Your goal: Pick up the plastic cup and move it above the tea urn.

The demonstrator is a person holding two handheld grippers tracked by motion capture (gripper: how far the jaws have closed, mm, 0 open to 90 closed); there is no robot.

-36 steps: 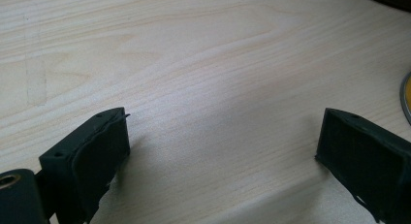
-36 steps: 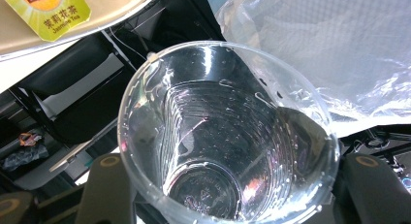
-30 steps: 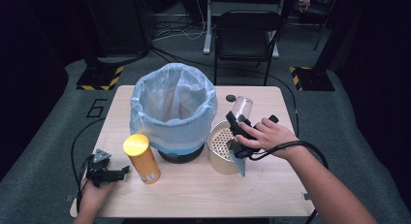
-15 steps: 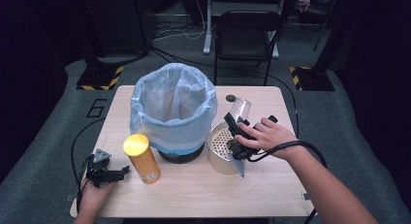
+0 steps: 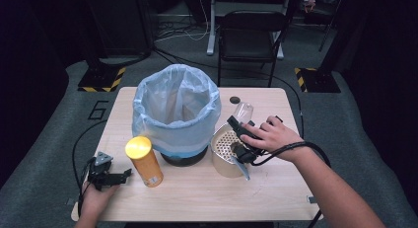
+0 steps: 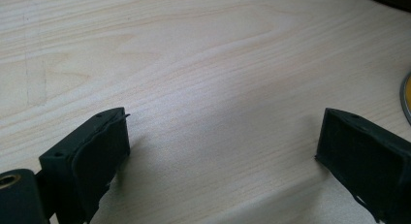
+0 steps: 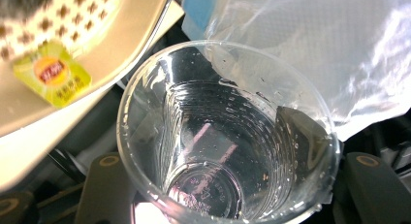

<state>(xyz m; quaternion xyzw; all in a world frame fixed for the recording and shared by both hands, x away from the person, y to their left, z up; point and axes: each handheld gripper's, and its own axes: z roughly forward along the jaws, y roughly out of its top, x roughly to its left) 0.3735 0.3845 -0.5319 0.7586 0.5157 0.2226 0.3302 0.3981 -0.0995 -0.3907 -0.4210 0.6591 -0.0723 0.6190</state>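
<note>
Clear plastic made up the cup that the right gripper was grasping: its two black jaws pressed on the cup from both sides, and the open mouth of the cup faced the camera. In the high view the right gripper was in the person's right hand, with the cup raised over the table, close beside the bin's right side. Just below the hand stood a cream metal container with a perforated insert; in the right gripper view a small yellow-green sachet lay on its rim. The round bin, lined with a pale blue plastic bag, stood in the middle of the table. A yellow cylindrical can stood in front of the bin, to its left. The left gripper rested near the table's front left corner, its jaws released and wide apart over bare wood, with nothing between them. A small dark cap lay behind the cup.
</note>
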